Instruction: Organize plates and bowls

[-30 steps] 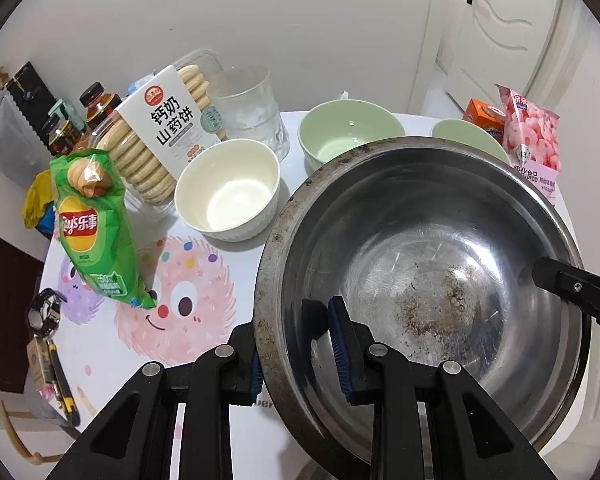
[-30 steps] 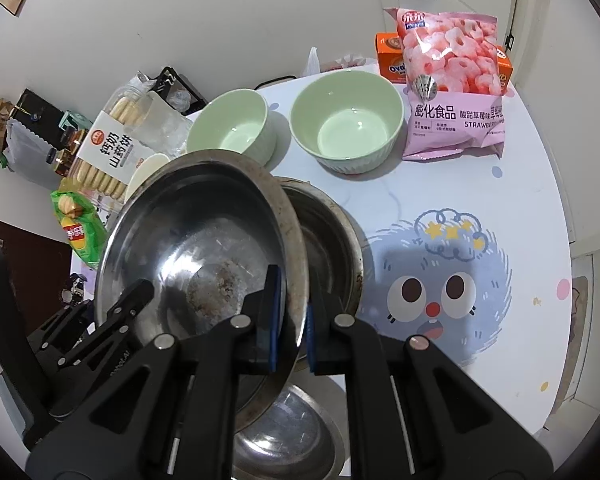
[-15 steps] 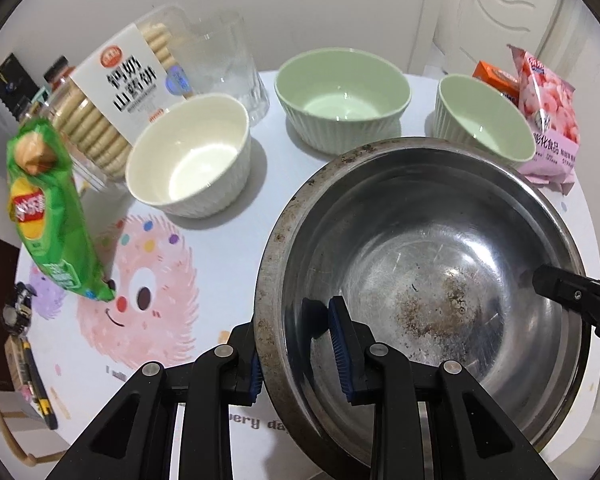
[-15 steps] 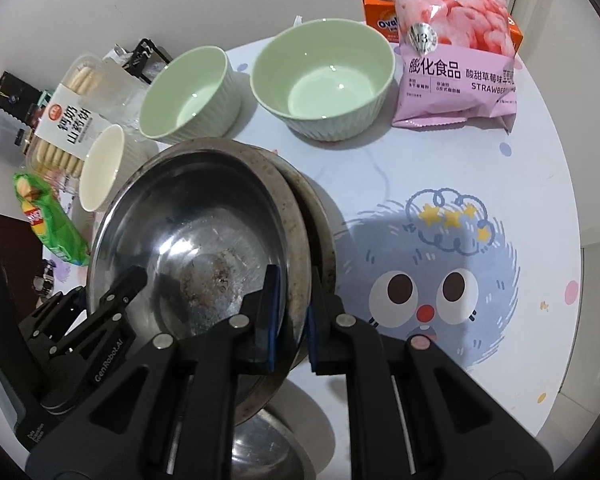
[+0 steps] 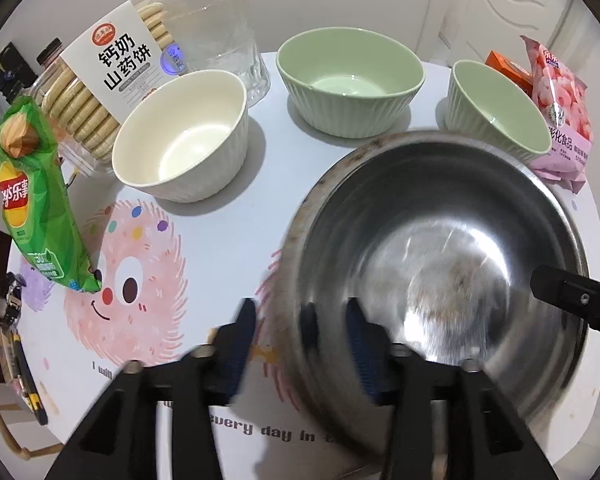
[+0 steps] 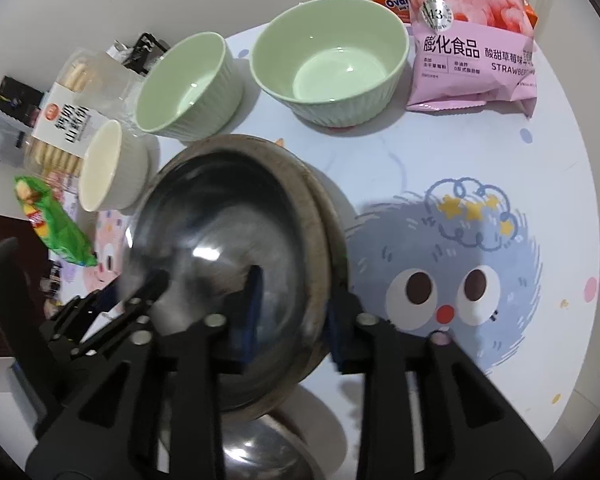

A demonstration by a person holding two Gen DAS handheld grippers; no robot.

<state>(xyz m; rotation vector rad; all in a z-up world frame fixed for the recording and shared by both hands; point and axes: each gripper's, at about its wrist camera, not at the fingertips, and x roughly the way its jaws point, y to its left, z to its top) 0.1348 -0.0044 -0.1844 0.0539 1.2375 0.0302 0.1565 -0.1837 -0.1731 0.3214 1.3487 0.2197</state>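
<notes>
Cartoon-print table (image 5: 220,216): both claws, left (image 5: 300,344) and right (image 6: 296,320), opening off steel bowl (image 5: 440,260) at 5 o'clock; withdraw straight up, avoid tipping stack.

Steel bowl (image 6: 220,248) nested in another (rims stained); two green bowls (image 6: 328,60), one cream bowl (image 5: 180,136) beyond

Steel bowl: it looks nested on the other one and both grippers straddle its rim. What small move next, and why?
Probably lift both grippers straight up, clear of the rim. The steel bowl sits inside a second steel bowl, and the left gripper and right gripper are opening, pads off the rim between them.
</notes>
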